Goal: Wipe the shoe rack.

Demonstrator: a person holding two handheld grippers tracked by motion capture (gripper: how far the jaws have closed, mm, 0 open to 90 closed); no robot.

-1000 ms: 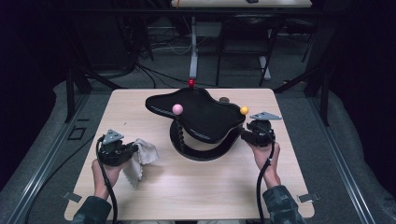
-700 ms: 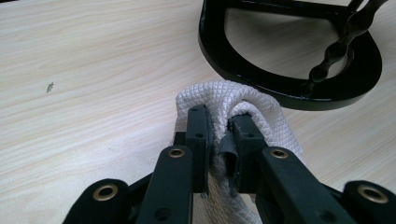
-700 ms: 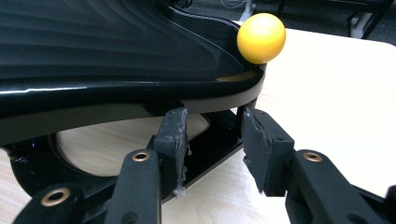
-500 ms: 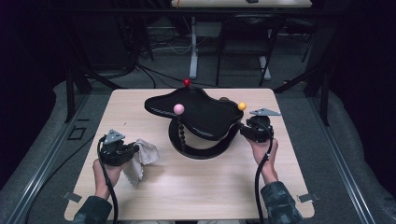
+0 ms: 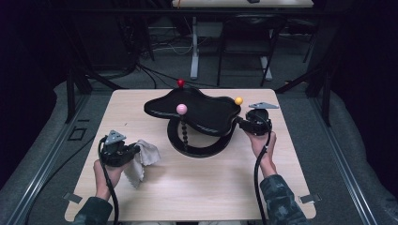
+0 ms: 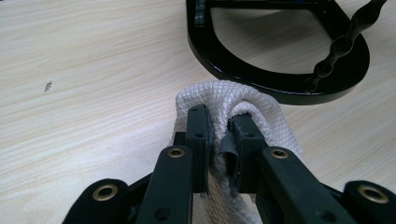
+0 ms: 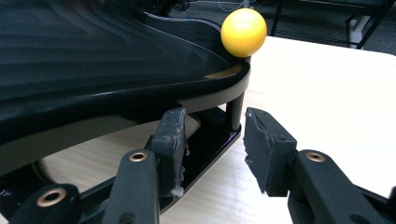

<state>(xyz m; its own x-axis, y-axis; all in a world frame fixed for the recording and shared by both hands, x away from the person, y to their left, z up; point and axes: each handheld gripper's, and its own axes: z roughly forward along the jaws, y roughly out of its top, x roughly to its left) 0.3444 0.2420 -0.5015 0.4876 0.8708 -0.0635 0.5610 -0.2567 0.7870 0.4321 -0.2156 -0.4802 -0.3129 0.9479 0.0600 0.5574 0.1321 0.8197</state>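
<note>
With my left gripper clamped on the white cloth near left on the table, and my right gripper part-open around the black stand's right post, I'd judge wiping comes next, across bare tabletop toward the stand.
</note>
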